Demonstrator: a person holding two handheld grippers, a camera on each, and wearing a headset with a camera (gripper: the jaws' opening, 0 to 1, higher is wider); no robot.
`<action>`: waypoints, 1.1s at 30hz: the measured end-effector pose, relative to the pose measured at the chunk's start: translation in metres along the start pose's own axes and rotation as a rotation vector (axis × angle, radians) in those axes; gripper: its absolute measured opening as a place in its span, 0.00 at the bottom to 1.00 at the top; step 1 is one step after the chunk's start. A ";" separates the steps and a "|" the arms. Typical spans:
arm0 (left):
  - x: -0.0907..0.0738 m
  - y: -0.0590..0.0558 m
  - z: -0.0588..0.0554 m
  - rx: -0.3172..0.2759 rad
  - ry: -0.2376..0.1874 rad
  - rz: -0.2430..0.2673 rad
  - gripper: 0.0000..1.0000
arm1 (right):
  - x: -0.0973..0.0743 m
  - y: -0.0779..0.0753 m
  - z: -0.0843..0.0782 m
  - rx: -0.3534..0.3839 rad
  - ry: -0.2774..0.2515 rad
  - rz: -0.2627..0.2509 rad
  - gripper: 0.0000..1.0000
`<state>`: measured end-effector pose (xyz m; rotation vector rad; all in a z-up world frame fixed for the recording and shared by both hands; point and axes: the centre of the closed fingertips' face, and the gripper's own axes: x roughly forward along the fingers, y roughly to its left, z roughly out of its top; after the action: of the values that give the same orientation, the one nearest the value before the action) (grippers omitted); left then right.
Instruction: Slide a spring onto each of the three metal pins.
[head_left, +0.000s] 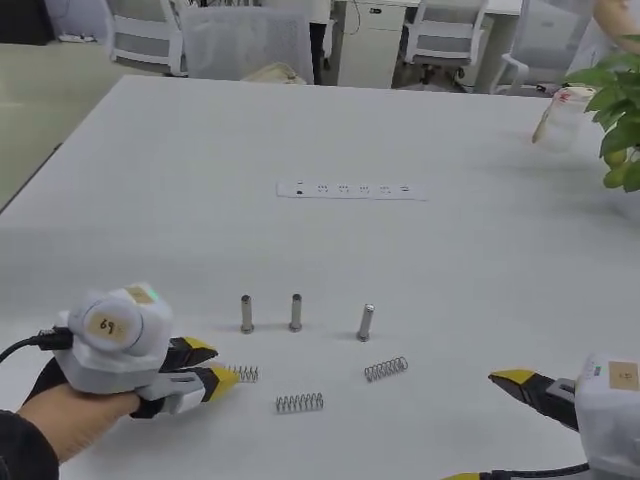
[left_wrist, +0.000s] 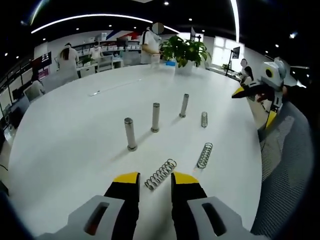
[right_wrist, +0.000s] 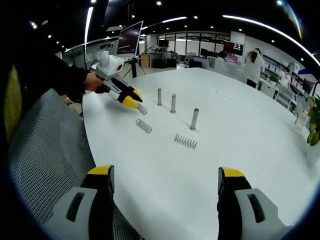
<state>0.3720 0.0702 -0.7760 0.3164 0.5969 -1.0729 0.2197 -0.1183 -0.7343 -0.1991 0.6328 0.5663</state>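
At 8 o'clock on the white bench (head_left: 420, 270), left tongs (head_left: 218, 364) narrowly apart, end of first spring (head_left: 245, 373) between the tips. Three pins (head_left: 295, 312) upright mid-bench, all bare; two more springs (head_left: 300, 402) flat at their 6 o'clock. At 4 o'clock, right tongs (right_wrist: 166, 171) wide apart, empty

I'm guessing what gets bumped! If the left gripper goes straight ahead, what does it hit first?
The left gripper would most likely touch the nearest spring first; it lies right at the open tips. The closest pin stands farther on, slightly aside.
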 end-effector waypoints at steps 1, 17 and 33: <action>0.001 0.000 -0.001 0.004 0.005 -0.003 0.18 | 0.000 0.000 0.000 0.001 -0.001 0.000 0.84; 0.003 -0.005 -0.009 0.038 0.032 -0.012 0.11 | 0.001 0.002 -0.001 -0.002 0.006 0.004 0.84; 0.004 -0.007 -0.013 0.062 0.035 0.000 0.06 | 0.000 0.003 0.000 -0.003 0.005 0.005 0.84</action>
<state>0.3634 0.0710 -0.7881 0.3900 0.5957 -1.0896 0.2181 -0.1164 -0.7347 -0.2019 0.6371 0.5713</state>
